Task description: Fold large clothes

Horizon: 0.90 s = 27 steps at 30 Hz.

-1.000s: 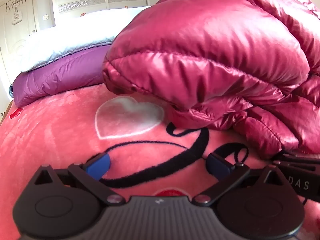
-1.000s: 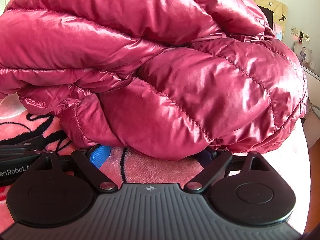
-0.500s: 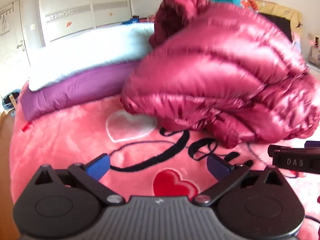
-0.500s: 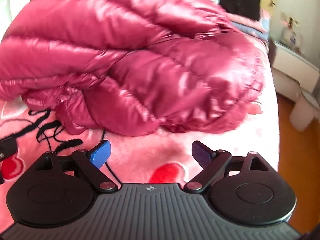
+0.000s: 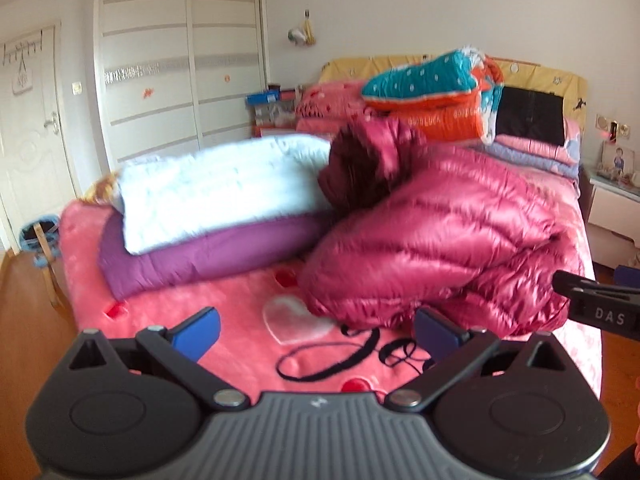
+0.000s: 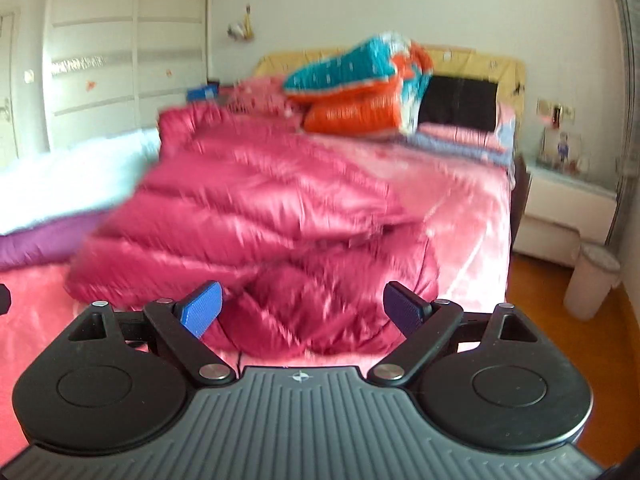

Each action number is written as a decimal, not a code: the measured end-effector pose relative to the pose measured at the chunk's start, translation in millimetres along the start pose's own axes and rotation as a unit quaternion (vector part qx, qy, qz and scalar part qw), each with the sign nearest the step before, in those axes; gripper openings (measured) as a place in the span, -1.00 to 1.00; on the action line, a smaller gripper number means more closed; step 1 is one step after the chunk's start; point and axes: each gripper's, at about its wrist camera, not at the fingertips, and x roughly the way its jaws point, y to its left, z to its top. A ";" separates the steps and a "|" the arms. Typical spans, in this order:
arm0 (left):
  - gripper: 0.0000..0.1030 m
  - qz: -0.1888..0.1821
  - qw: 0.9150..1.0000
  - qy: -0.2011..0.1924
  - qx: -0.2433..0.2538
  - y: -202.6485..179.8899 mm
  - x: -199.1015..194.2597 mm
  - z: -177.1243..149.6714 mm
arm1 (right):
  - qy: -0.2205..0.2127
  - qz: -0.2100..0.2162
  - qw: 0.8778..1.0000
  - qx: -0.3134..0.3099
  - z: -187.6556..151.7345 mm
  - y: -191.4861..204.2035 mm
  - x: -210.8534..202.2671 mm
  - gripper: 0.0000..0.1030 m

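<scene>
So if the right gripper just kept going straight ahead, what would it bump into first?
Most likely the red puffy jacket. The right gripper is open and empty, and the jacket's near edge fills the space right between and beyond its fingers. The picture is blurry, so how far away it is stays unclear.

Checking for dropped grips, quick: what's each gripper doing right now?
Left gripper: open, holding nothing.
Right gripper: open, holding nothing; jacket lies free on the bed.
</scene>
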 end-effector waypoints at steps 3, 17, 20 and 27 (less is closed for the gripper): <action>0.99 0.012 1.000 -0.014 -0.001 -3.6 -19.3 6.7 | -0.012 0.009 1.000 -0.003 6.2 -3.8 -34.3 1.00; 0.99 0.027 0.998 -0.048 -0.005 2.2 -78.3 17.2 | -0.054 0.033 0.996 -0.057 14.3 28.3 -69.9 1.00; 0.99 0.027 0.998 -0.054 -0.011 6.5 -86.5 16.9 | -0.069 0.038 0.996 -0.052 19.7 26.8 -75.0 1.00; 0.99 0.033 0.998 -0.060 -0.013 13.8 -97.2 12.8 | -0.073 0.063 0.994 -0.045 21.6 35.8 -80.5 1.00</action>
